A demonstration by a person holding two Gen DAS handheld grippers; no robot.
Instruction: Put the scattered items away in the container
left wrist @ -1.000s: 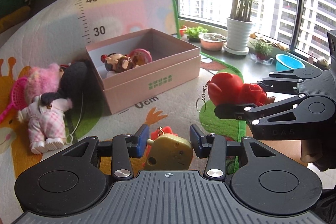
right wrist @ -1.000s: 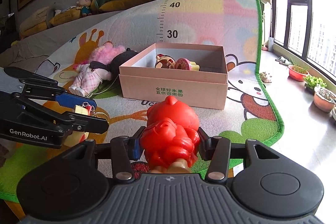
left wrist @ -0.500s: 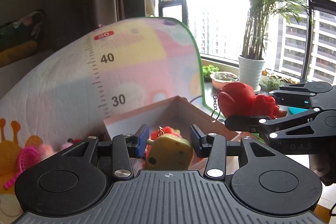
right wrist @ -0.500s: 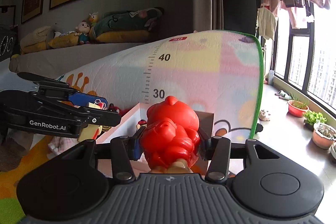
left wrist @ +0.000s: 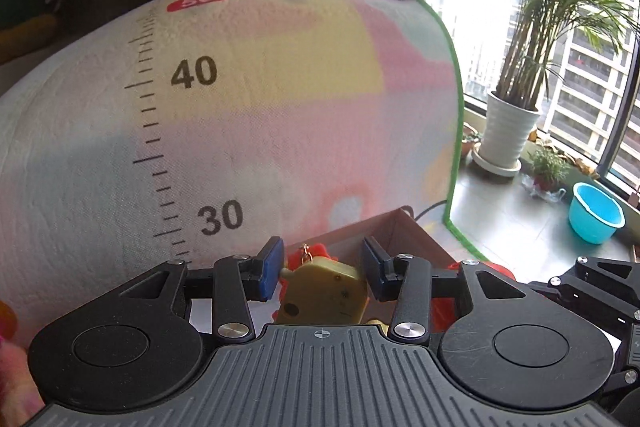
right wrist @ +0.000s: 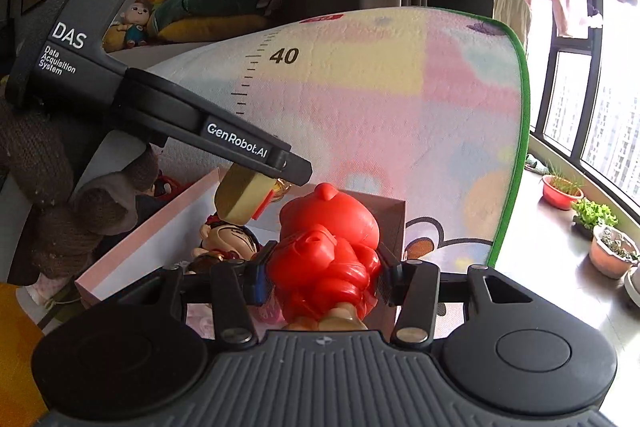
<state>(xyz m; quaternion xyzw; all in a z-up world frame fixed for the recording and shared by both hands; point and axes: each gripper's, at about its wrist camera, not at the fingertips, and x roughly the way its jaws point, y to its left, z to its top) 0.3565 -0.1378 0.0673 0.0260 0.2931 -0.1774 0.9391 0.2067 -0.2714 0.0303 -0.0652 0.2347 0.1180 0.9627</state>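
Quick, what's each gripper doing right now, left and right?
Left gripper: open, pads clear of the yellow toy above the pink box.
Right gripper: shut on the red figurine.

Left gripper [left wrist: 323, 274] parted, pads clear of its load; right gripper [right wrist: 324, 273] clamped, level, alongside.

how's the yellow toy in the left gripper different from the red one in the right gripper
The yellow toy is blocky; the red toy is rounded and lumpy. Left fingers show gaps beside the yellow toy; right fingers press the red toy's sides. Both hang over the pink box.
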